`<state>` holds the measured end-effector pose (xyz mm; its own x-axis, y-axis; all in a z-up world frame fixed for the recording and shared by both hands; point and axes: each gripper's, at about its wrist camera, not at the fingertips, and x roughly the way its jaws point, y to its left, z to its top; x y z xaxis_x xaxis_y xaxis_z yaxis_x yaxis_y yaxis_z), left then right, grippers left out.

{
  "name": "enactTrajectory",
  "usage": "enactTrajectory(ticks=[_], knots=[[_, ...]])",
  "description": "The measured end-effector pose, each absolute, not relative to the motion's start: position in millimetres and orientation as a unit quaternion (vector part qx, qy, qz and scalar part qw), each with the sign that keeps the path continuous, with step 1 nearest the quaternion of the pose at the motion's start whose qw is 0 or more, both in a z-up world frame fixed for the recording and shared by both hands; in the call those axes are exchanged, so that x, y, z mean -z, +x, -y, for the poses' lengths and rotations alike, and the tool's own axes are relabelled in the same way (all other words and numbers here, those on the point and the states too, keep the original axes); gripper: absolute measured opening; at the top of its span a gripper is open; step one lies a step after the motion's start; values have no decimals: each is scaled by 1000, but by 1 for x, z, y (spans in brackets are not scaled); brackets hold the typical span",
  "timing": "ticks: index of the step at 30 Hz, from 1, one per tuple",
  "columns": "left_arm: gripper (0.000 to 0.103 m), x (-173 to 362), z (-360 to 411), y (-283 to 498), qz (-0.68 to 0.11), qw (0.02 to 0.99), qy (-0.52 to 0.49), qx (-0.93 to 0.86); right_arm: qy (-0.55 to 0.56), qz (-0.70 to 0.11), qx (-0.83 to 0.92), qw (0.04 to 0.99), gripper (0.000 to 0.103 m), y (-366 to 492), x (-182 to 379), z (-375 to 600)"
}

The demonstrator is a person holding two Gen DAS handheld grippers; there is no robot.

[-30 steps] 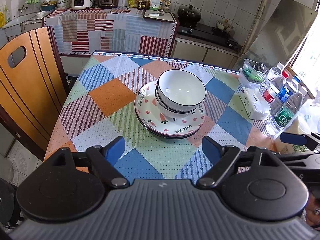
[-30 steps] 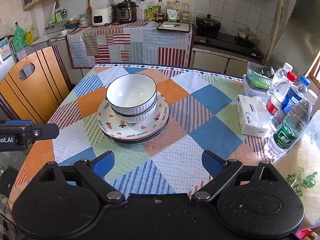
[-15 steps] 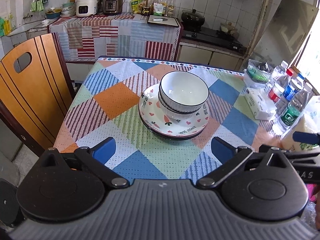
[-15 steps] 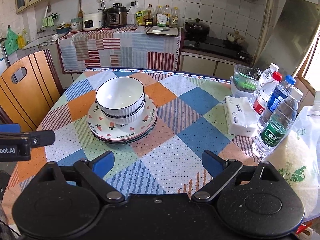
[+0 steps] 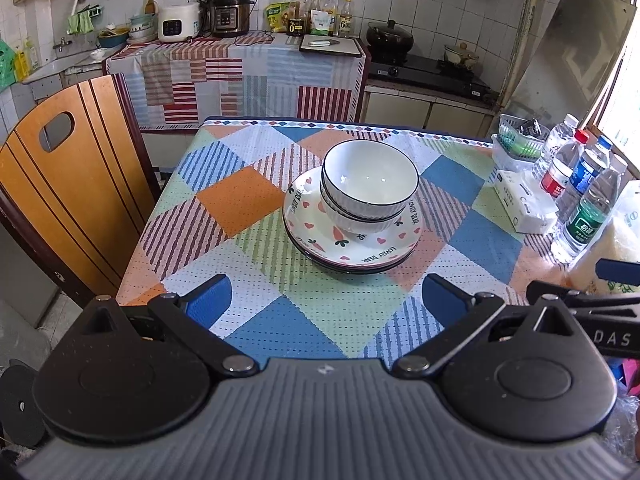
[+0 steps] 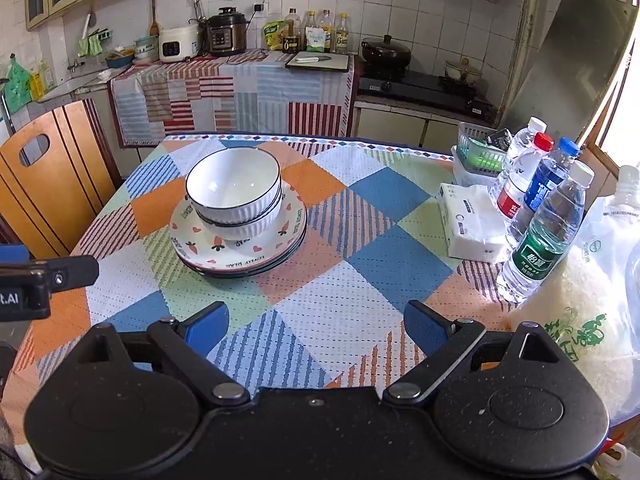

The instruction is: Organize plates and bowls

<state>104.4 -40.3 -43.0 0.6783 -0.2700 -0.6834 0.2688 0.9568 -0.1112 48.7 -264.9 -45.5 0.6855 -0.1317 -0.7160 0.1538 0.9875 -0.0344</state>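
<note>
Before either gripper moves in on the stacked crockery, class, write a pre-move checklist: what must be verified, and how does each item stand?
1. Left gripper jaws apart, nothing between them: ok; they have just been opening.
2. Right gripper jaws apart and empty: ok.
3. Bowls nested, sitting on the plates: ok, though the top bowl looks slightly tilted.
4. Plates stacked level on the tablecloth: ok.
5. Bare cloth between both grippers and the stack: ok.
6. Water bottles and tissue pack stand apart from the stack, to its right: ok.
</note>
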Motion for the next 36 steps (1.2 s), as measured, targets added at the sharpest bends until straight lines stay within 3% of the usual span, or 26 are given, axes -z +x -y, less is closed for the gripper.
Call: enactTrajectory(ticks=[36], knots=[[103,46,45,98,-367,924,16,107,26,-401,78,912,96,45,58,265]])
